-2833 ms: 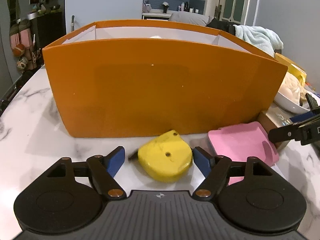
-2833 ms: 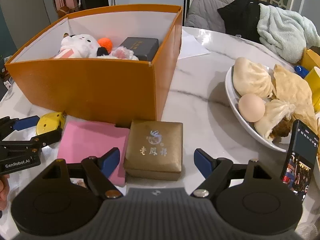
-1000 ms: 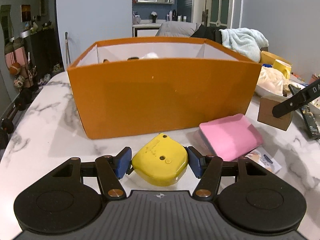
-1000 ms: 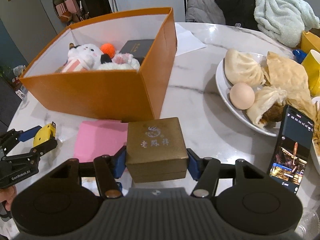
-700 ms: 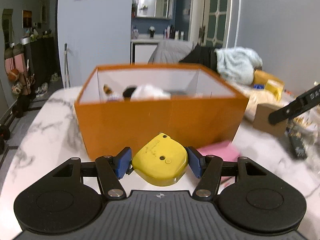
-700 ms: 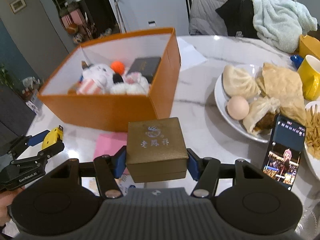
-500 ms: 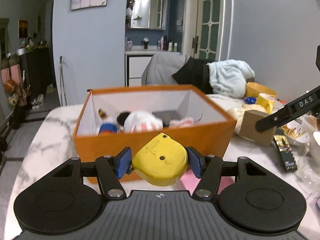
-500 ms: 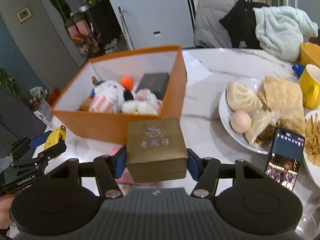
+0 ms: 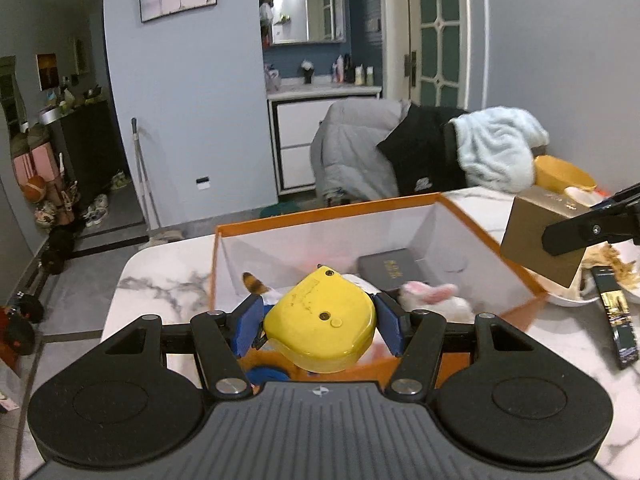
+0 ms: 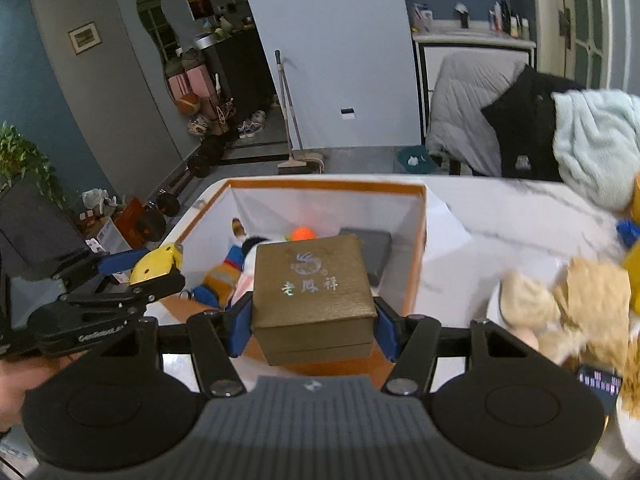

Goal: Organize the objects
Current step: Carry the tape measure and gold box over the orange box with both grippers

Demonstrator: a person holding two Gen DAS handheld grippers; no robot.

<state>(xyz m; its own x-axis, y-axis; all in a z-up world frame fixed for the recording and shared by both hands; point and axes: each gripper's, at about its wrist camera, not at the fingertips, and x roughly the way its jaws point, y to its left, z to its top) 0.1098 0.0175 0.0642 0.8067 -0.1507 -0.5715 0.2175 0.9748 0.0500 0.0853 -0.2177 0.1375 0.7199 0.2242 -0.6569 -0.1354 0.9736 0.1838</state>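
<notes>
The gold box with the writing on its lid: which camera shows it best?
The right wrist view: the gold box sits centred and close between the right tongs, lid lettering readable. The left wrist view shows it only at the right edge, side-on and partly hidden by a tong finger.

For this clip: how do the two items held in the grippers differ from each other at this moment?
The yellow tape measure in the left gripper is rounded, smooth and glossy; the gold box in the right gripper is square-edged, matte and carries printed characters on its lid. The gold box looks bulkier than the yellow tape measure. Both are clamped at their sides, lifted near the orange box.
</notes>
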